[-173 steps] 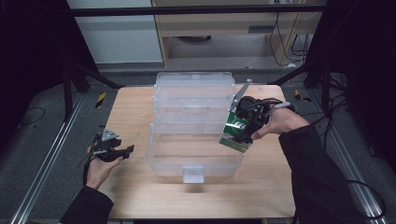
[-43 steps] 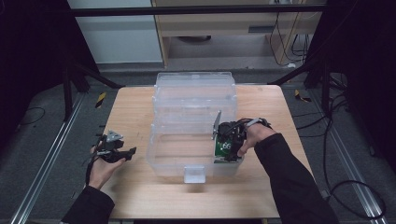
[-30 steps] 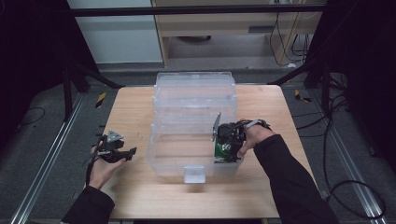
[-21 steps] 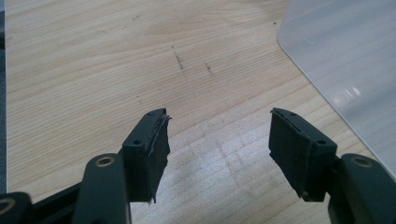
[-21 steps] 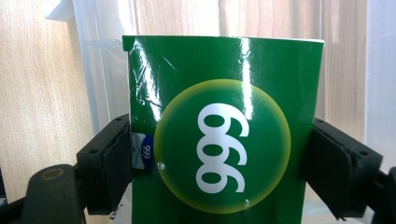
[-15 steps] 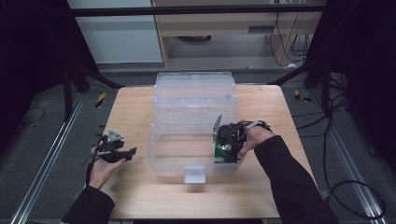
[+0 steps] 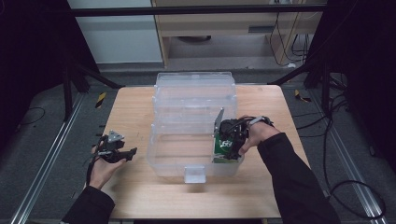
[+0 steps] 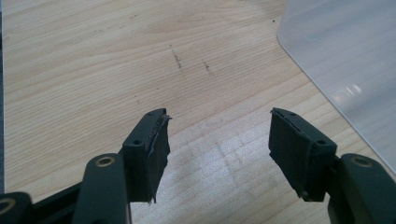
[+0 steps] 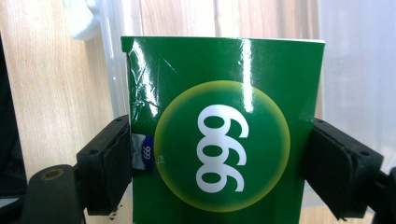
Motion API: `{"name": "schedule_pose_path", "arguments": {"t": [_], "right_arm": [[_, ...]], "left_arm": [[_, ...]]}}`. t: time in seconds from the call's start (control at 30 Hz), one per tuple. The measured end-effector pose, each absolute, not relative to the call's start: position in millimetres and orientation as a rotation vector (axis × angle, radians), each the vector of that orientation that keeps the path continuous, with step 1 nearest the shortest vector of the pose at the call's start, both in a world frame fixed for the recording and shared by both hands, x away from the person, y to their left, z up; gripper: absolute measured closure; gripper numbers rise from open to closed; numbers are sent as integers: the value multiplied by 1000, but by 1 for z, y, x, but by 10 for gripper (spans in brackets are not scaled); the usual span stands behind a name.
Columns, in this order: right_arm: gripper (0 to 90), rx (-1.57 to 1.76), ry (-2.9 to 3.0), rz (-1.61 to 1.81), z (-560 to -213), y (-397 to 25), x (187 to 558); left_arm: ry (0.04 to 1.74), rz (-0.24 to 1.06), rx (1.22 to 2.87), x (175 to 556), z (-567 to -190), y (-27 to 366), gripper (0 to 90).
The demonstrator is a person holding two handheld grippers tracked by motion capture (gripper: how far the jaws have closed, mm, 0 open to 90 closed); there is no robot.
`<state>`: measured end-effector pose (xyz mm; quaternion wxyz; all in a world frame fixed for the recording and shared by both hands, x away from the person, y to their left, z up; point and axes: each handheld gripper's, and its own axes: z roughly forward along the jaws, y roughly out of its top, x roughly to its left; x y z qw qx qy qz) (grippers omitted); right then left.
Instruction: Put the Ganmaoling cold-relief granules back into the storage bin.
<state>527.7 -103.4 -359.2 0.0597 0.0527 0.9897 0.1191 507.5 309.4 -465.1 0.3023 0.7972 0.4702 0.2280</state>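
Two hand-held grippers are in use at a wooden bench [image 7: 140, 196], one in each of the person's hands.

Right hand-held gripper [image 7: 229, 140]: closed on a green box [image 9: 219, 135]. In the right gripper view its two black jaws press against the box's opposite narrow sides, left and right, with the broad glossy face turned to the camera. That face carries a yellow-edged green disc with white numerals, and a small blue label shows at the box's left edge, just beside the left jaw. A crease runs down the face near the upper left corner. In the high view the green box [image 7: 223, 150] sits at the near right corner of a clear plastic bin [image 7: 187, 116], held roughly upright against the bin's right wall. Whether its lower edge touches the bin floor cannot be determined. The right hand [image 7: 254, 135] reaches in over the bin's right rim.

Left hand-held gripper [image 7: 122, 154]: open and holding nothing. In the left gripper view the jaws stand well apart, with bare wood grain between them and a few faint dark marks on the bench farther off. A rounded corner of the clear plastic bin [image 8: 345, 70] shows at the upper right of that view, apart from the jaws. In the high view this gripper is held in the left hand [image 7: 105, 165], low over the bench, to the left of the bin and near its front left corner without touching it.

A small clear latch tab [image 7: 194, 174] projects from the middle of the bin's near wall.
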Motion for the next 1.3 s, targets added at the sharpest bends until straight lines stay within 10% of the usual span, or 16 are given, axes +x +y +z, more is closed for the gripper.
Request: {"name": "schedule_pose_path", "arguments": {"t": [1.3], "right_arm": [[176,-37,3001,258,-347,-102,525]], "left_arm": [[1242,605,2124,508,-466,309,375]]}}
